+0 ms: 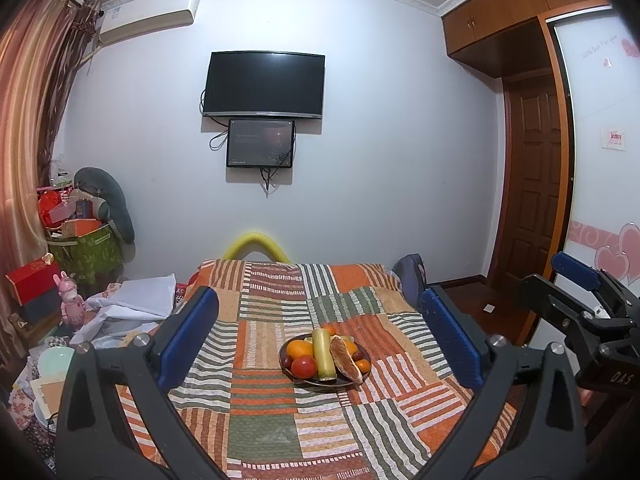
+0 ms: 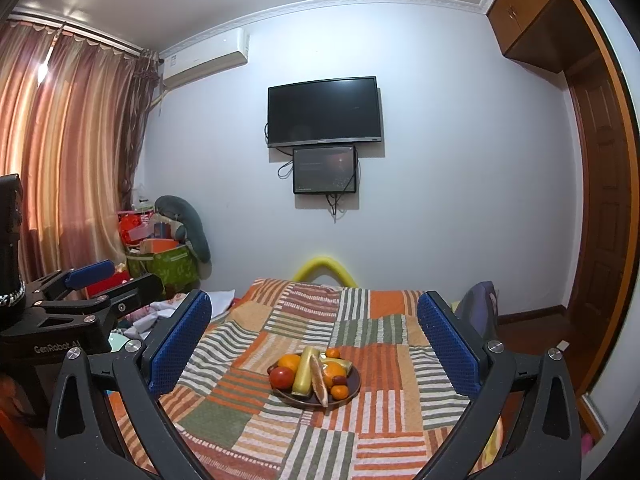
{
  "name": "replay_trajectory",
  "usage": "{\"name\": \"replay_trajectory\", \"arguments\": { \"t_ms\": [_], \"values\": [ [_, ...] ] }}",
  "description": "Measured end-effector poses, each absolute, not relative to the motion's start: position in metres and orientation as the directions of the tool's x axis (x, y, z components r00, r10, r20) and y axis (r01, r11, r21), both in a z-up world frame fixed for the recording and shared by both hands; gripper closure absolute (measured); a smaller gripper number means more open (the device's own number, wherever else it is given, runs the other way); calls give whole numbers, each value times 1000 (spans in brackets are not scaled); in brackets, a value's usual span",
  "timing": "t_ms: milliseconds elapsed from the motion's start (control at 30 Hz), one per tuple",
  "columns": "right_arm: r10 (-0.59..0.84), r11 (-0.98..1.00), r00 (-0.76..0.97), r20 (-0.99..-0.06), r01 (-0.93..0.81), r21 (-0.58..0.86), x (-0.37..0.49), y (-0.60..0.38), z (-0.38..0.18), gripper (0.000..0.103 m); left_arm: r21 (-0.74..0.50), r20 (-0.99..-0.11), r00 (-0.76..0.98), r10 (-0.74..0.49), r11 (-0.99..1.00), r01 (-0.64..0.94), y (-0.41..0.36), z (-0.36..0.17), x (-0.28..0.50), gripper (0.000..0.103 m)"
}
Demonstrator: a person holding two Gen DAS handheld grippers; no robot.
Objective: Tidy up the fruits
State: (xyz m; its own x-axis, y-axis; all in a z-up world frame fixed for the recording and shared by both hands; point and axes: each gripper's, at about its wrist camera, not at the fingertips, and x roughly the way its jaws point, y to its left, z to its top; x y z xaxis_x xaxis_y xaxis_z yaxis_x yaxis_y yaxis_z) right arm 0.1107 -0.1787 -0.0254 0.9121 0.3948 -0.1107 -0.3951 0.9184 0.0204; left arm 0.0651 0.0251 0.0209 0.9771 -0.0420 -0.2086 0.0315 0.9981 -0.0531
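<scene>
A dark plate (image 1: 297,377) of fruit sits on the striped patchwork cloth (image 1: 264,432). It holds a yellow-green banana-like fruit (image 1: 323,354), a red tomato (image 1: 304,366), oranges (image 1: 299,348), a grapefruit wedge (image 1: 345,359) and small dark fruits. My left gripper (image 1: 320,336) is open and empty, held back above the plate. In the right wrist view the plate (image 2: 352,392) lies ahead of my right gripper (image 2: 314,344), which is open and empty. The right gripper shows at the right edge of the left wrist view (image 1: 580,304); the left gripper shows at the left of the right wrist view (image 2: 96,284).
A TV (image 1: 264,84) and a small screen (image 1: 260,143) hang on the far wall. Boxes, bags and cloths (image 1: 80,248) are piled at the left by the curtain (image 1: 28,140). A wooden door (image 1: 536,184) and wardrobe stand at the right. A yellow foam arc (image 1: 256,242) rises behind the cloth.
</scene>
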Motion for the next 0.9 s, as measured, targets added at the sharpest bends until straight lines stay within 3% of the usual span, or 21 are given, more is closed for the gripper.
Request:
{"name": "replay_trajectory", "arguments": {
  "t_ms": [900],
  "values": [
    [393, 920, 912, -120, -390, 47, 112, -182, -26, 0, -52, -218, 973, -74, 997, 64, 23, 20, 67, 0]
  ]
}}
